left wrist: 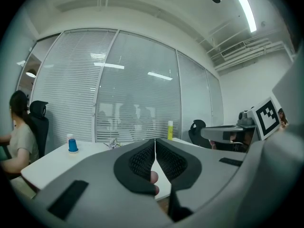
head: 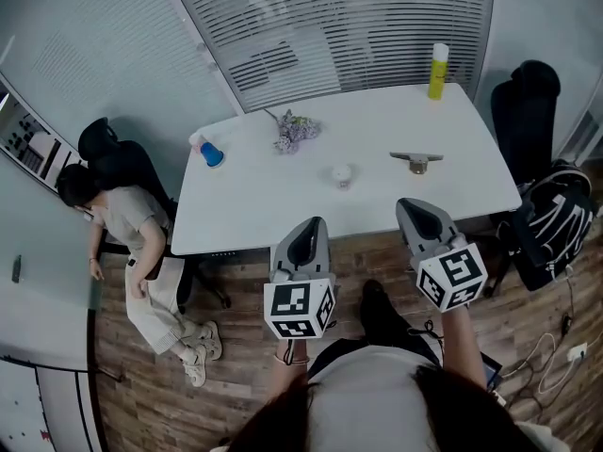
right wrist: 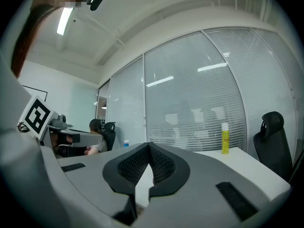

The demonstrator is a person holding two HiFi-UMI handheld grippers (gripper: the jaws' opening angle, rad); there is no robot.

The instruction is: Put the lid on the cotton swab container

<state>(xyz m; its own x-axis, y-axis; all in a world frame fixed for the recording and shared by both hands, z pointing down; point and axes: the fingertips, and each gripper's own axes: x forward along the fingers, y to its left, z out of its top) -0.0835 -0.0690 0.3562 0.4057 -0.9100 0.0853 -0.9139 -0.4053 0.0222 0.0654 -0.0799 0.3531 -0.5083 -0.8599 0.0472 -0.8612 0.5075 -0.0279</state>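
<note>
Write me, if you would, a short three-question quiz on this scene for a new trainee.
1. True or false: the left tongs and the right tongs are both shut and empty.
2. What stands at the far right corner of the white table? A) a yellow bottle B) a red mug C) a green box
3. Fill in: in the head view, the seated person is at the table's ___ end.
Key: 1 true; 2 A; 3 left.
</note>
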